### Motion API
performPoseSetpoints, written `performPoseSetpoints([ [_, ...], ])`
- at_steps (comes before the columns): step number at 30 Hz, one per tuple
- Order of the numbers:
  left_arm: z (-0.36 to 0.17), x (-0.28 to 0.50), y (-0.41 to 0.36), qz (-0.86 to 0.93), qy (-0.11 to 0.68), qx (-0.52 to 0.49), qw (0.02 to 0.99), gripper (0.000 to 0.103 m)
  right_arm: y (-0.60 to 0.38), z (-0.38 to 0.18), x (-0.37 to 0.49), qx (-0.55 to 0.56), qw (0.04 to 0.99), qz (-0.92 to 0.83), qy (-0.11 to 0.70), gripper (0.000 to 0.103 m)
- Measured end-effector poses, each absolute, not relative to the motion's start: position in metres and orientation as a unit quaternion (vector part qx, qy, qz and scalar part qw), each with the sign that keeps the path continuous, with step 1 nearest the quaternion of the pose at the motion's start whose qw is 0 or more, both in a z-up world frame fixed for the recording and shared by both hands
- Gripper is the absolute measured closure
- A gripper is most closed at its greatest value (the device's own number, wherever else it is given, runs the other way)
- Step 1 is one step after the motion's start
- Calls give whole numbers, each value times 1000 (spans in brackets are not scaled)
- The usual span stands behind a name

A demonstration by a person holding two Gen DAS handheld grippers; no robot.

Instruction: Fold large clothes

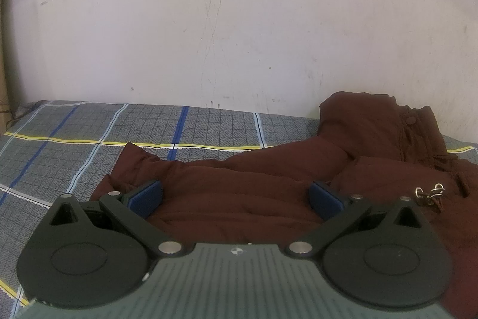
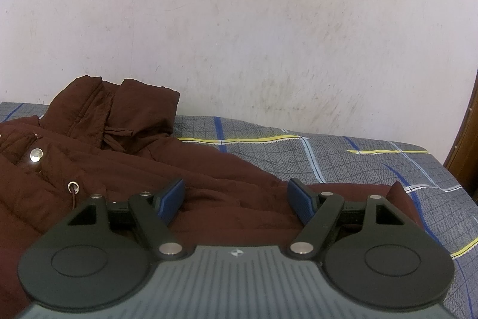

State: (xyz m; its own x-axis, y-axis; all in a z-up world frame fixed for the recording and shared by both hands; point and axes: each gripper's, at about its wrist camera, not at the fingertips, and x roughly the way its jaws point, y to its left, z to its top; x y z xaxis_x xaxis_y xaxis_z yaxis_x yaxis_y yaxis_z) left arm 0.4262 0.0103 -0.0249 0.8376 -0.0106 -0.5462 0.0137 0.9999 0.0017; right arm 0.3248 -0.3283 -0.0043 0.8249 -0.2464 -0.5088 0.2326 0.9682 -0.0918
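Left wrist view: left gripper low over jacket, fingers spread (right gripper likewise).

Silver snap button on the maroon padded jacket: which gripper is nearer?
Right, probably. The silver snap button sits just left of the open right gripper; the left wrist view does not clearly show it near the open left gripper.
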Motion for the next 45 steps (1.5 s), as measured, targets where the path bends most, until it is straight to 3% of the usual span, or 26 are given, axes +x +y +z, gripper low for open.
performPoseSetpoints([
  [45,-25,425,11,-7,284,1,959,0,-327,-6,326,-15,953,-129,274,26],
])
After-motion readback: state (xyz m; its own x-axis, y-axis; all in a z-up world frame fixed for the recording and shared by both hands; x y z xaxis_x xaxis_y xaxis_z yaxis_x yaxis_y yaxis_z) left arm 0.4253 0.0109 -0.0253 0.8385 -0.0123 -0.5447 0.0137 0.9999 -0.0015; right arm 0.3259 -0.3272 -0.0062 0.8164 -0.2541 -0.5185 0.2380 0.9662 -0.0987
